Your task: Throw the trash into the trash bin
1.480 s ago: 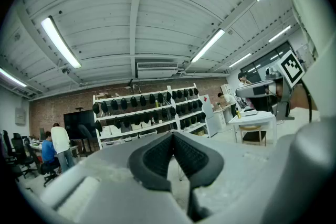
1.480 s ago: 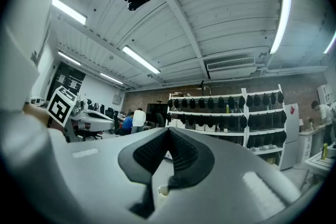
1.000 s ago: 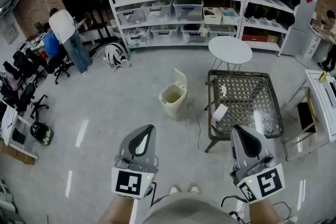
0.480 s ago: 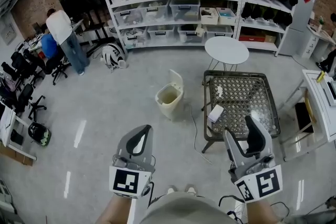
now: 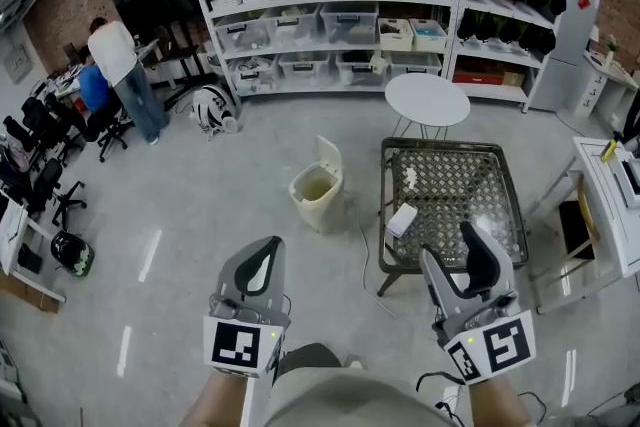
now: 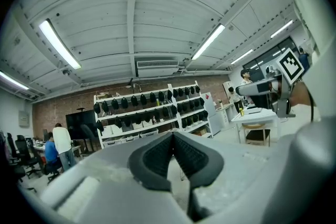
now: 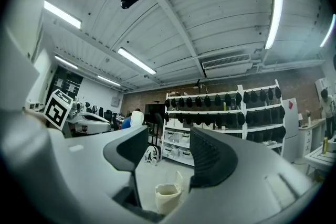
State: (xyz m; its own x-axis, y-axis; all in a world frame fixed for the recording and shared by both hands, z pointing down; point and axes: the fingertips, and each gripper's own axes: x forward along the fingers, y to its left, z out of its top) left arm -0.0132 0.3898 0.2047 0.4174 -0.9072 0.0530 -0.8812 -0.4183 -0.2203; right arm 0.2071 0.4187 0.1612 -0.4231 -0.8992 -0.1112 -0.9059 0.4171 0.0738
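Along the left edge of the mesh table (image 5: 450,147) the trash lies untouched: a small white box (image 5: 402,219) by the near-left corner and a crumpled white scrap (image 5: 410,177) farther back. The trash bin (image 5: 315,187) stands on the floor just off that edge with its lid tipped up; what it holds I cannot tell. The left tongs (image 5: 268,250) are pressed together and empty. The right tongs (image 5: 452,250) have just been opening and stand apart with nothing between them. Both sit short of the table, so I judge that reaching, picking and dropping all remain. The floor (image 5: 150,245) is pale, glossy grey. White shelving (image 5: 340,5) lines a brick wall, a round white table (image 5: 427,99) stands beyond, and a person (image 5: 125,65) stands far left.
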